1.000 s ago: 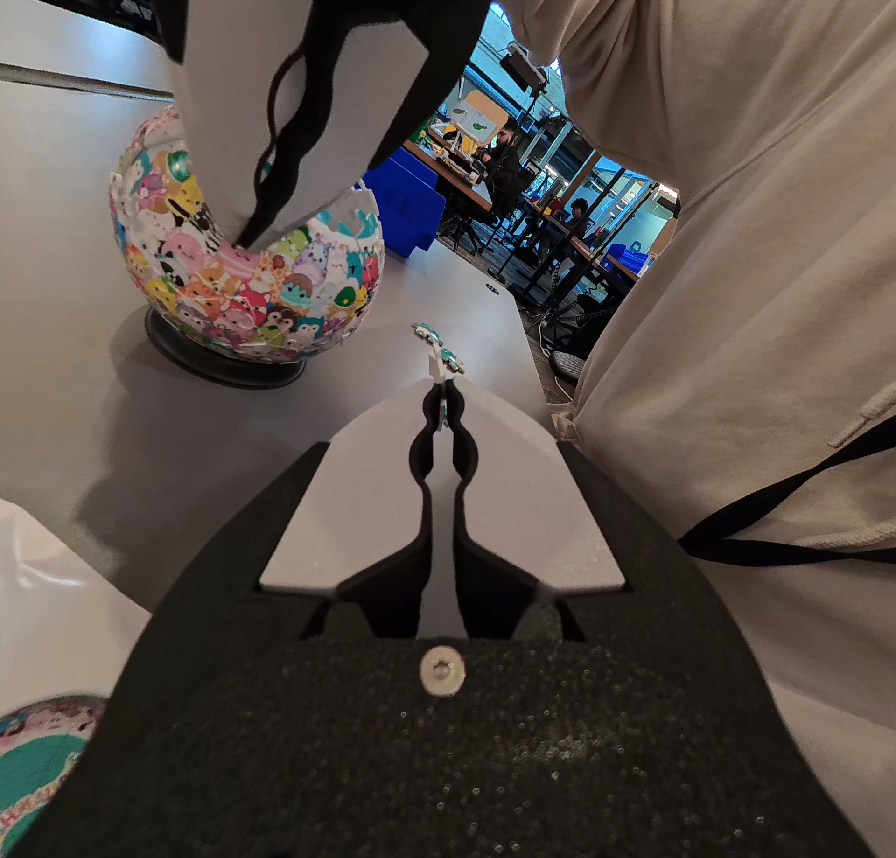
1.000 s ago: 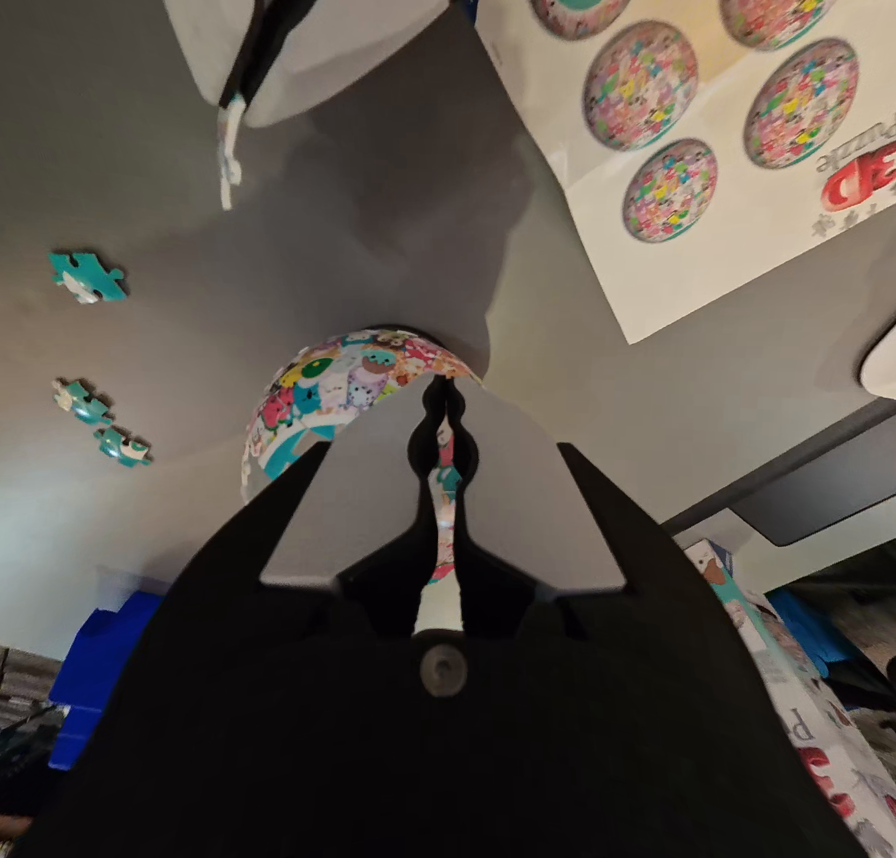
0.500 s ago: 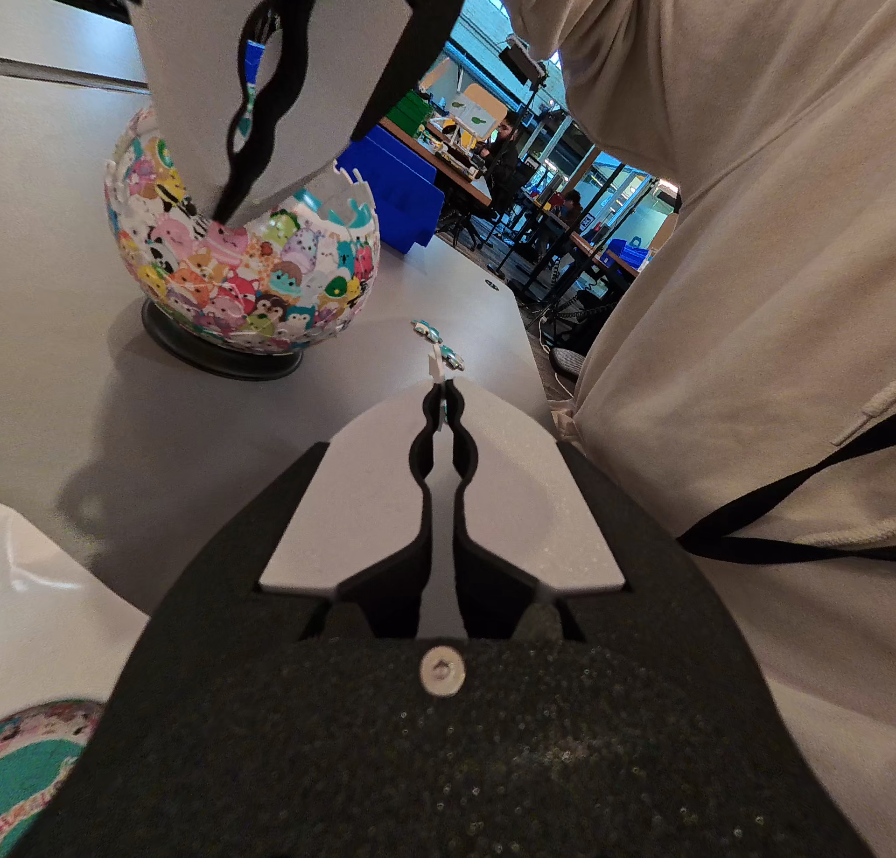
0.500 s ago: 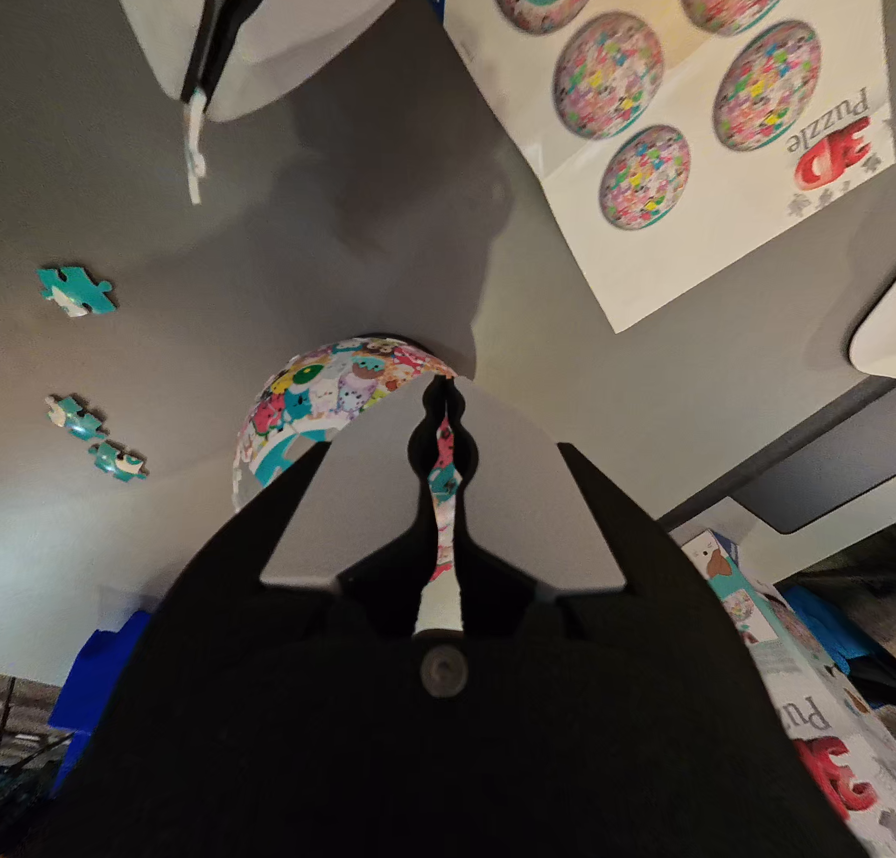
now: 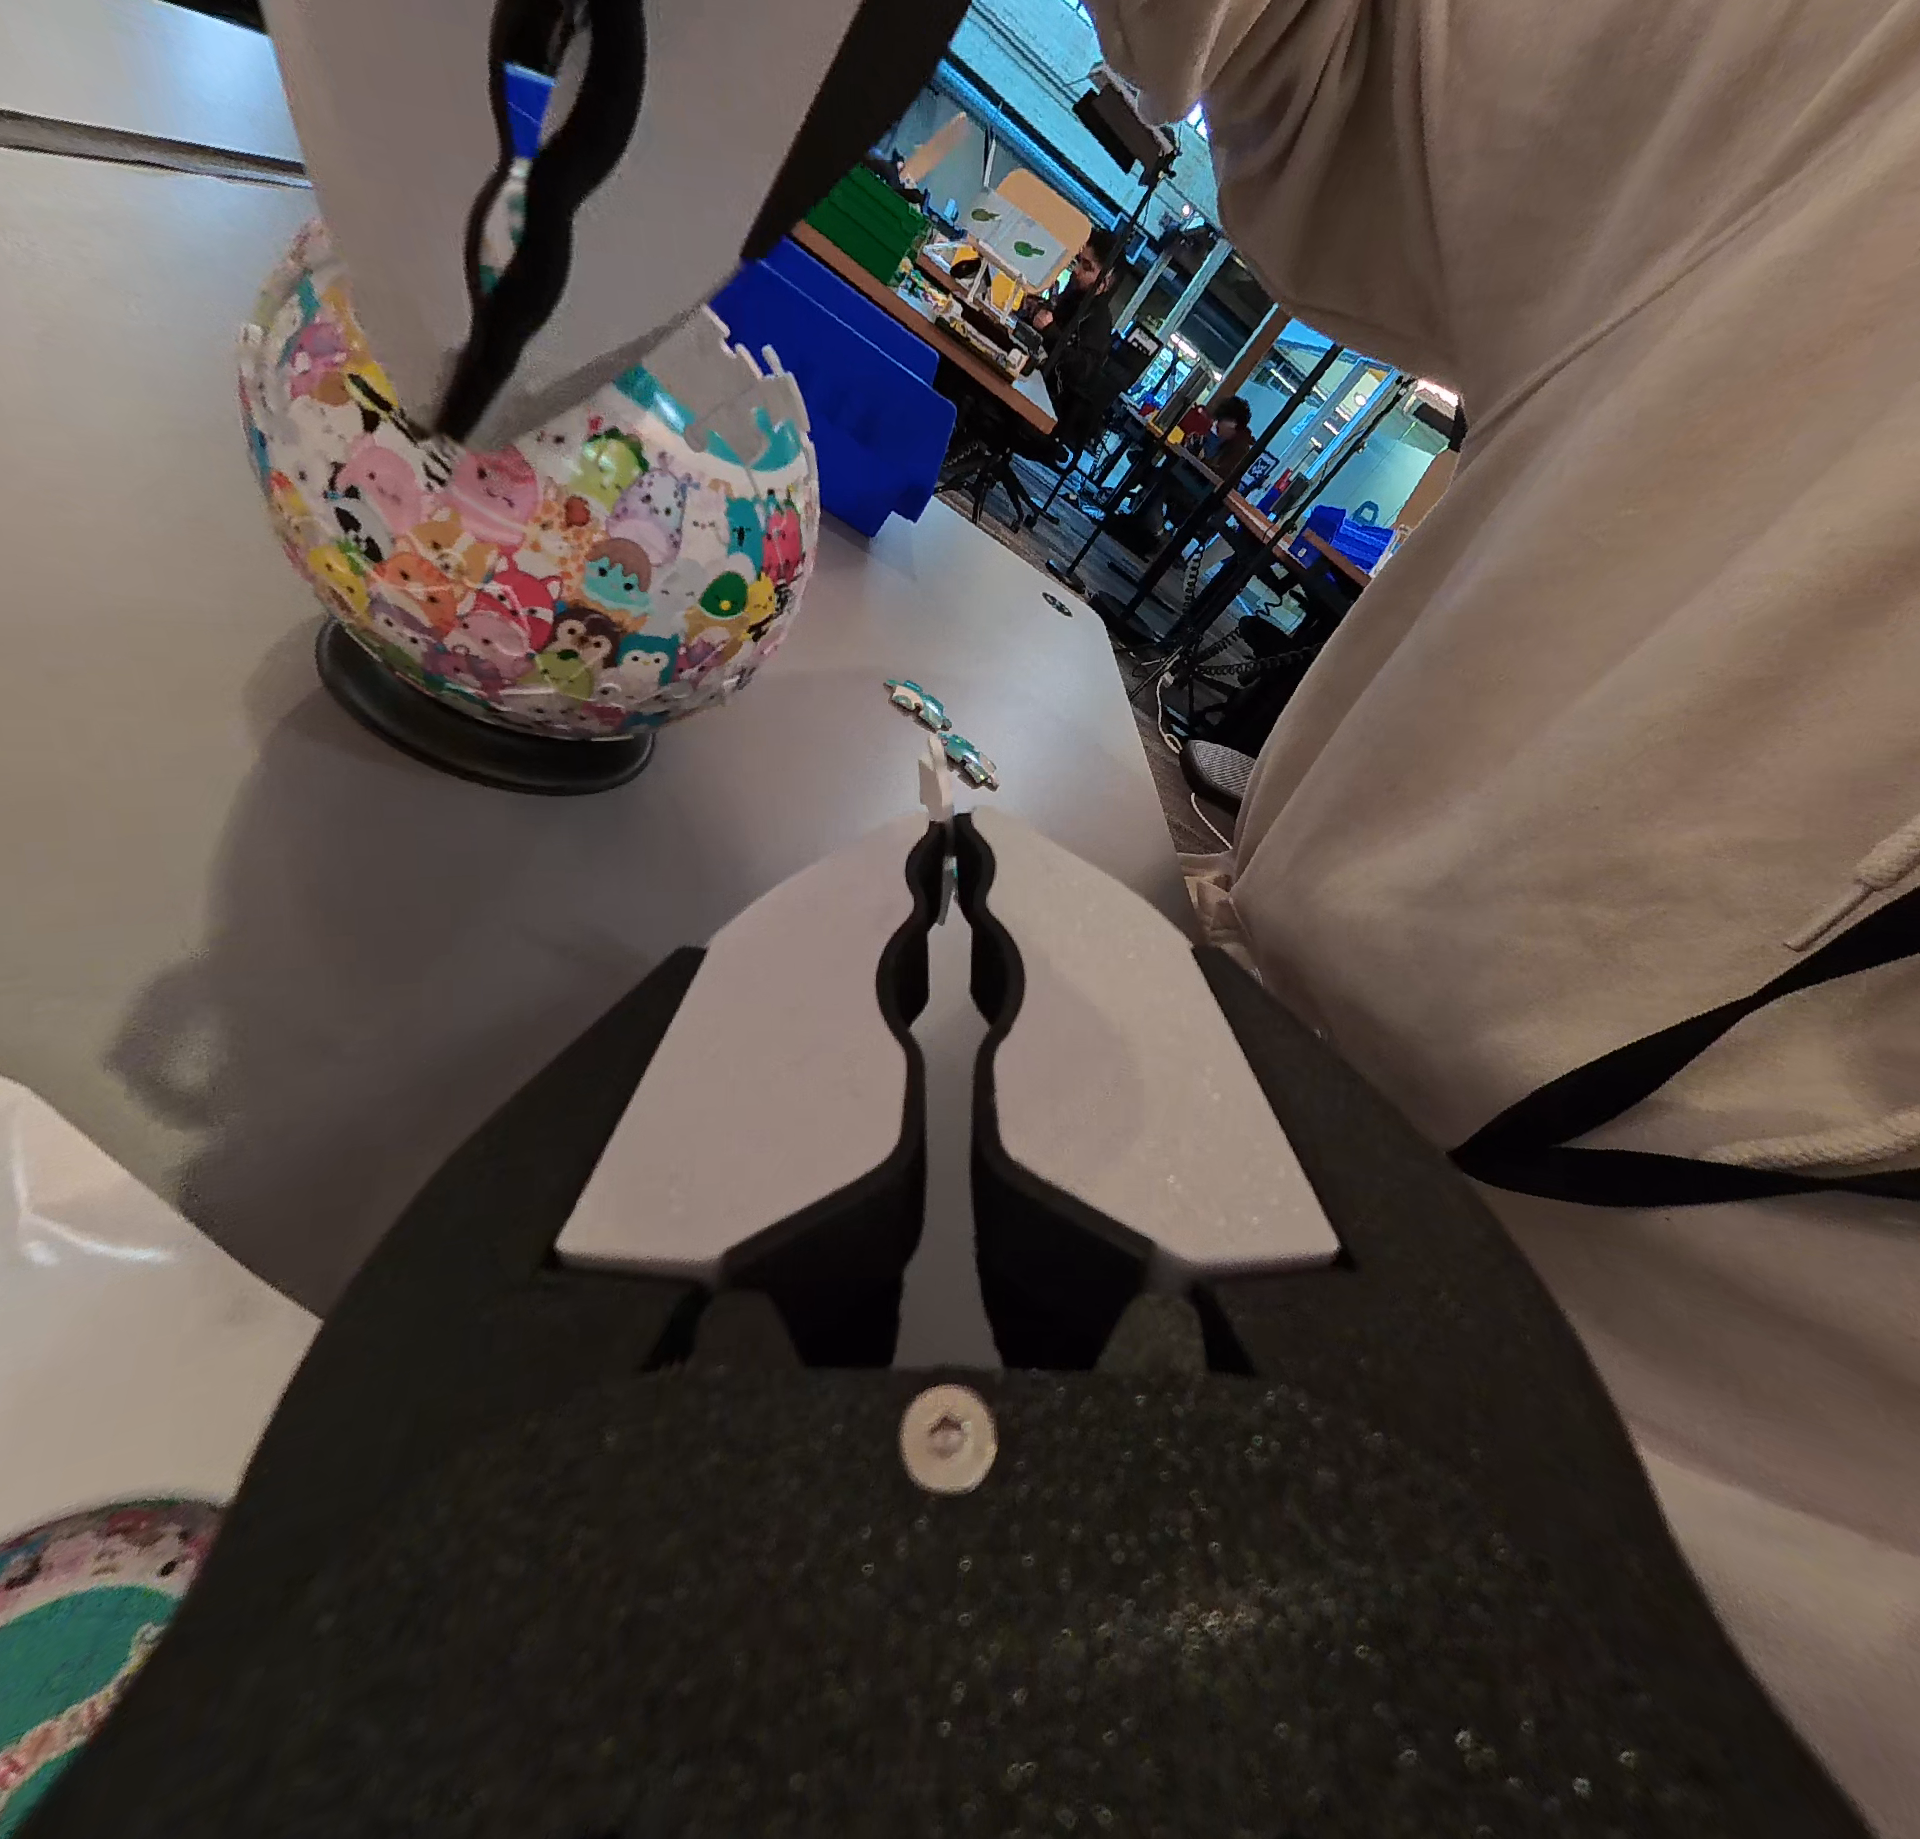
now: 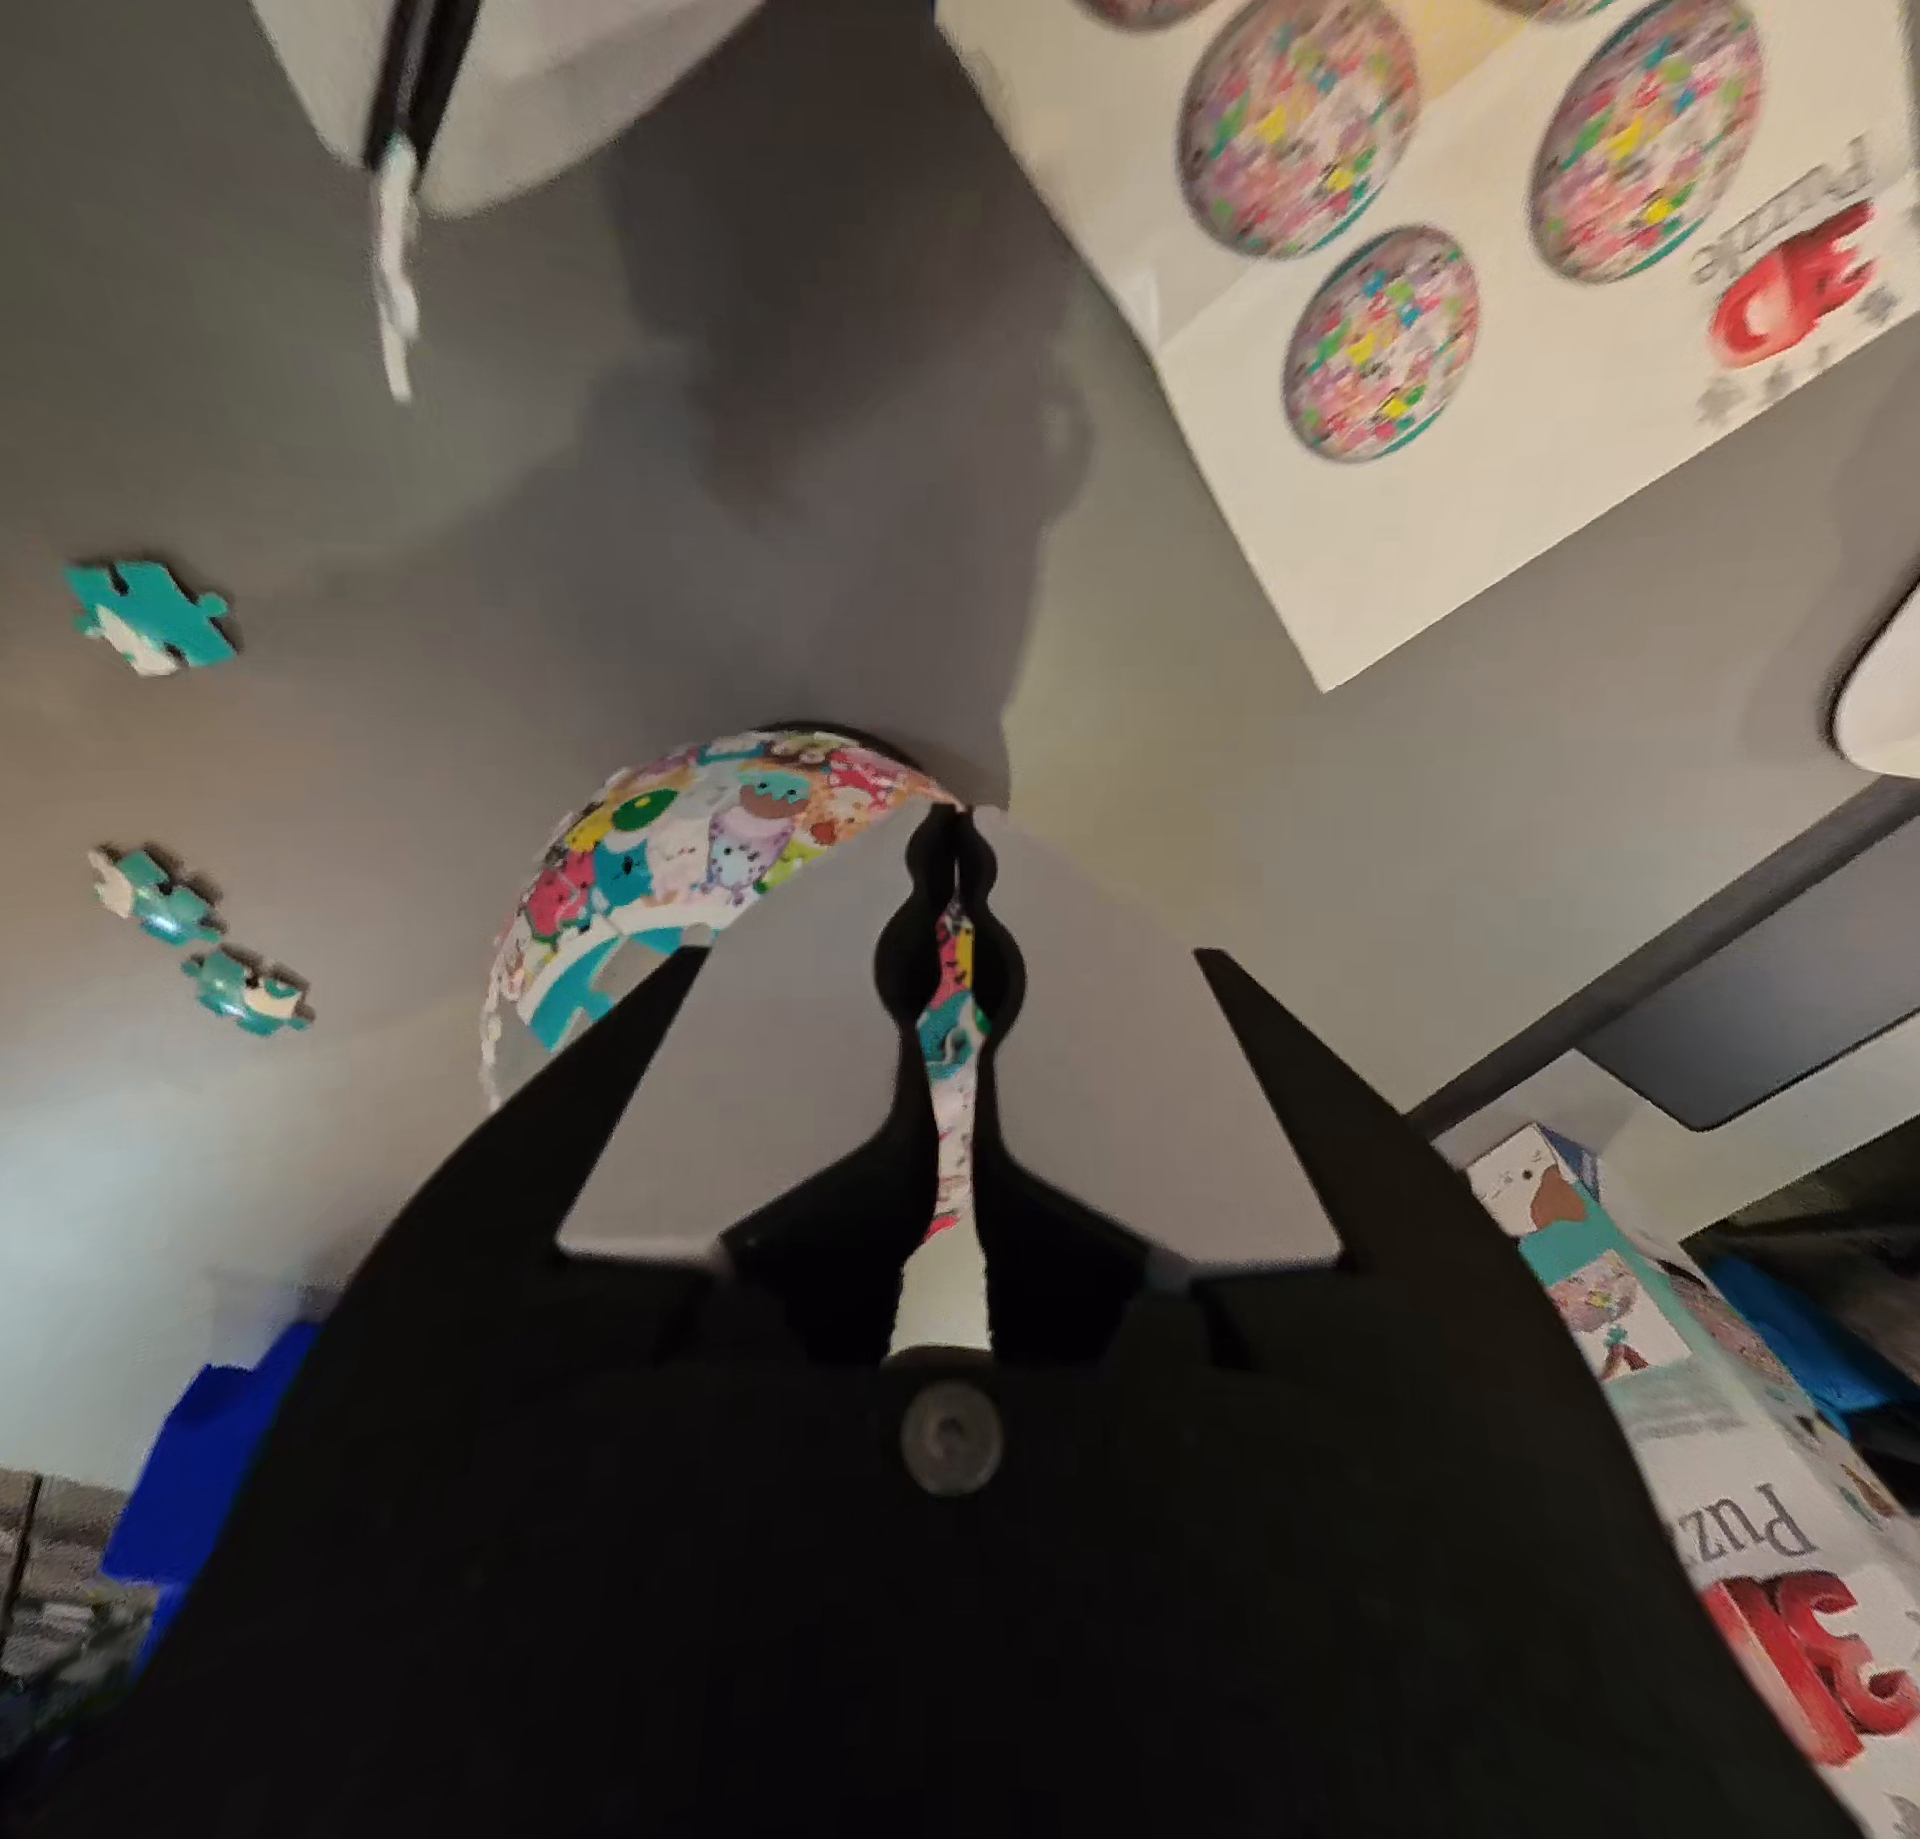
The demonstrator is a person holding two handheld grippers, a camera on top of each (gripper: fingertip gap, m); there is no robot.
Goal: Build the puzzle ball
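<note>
The puzzle ball (image 5: 540, 563) is a colourful shell, open at the top, on a black ring stand (image 5: 478, 740). My right gripper (image 5: 447, 428) comes down from above, shut on the ball's wall at the rim. In the right wrist view the wall (image 6: 951, 1051) runs edge-on between the shut fingers of my right gripper (image 6: 951, 823), and the ball (image 6: 686, 864) curves off to the left. My left gripper (image 5: 948, 823) is shut on a small puzzle piece (image 5: 938, 779) and holds it above the table, right of the ball. It also shows in the right wrist view (image 6: 400, 142) with the piece (image 6: 395, 262).
Three loose teal pieces (image 6: 151, 617) (image 6: 156, 906) (image 6: 249, 994) lie on the grey table (image 5: 312, 958). A printed sheet with ball pictures (image 6: 1455, 231) and the puzzle box (image 6: 1714, 1477) lie nearby. A blue bin (image 5: 842, 387) stands behind the ball. A person's beige sleeve (image 5: 1558, 542) fills the right. Across from one pair of fingers to the other is roughly 11 centimetres.
My right gripper has shifted a little along the ball's rim while staying shut on the wall. My left gripper keeps its piece and has hardly moved.
</note>
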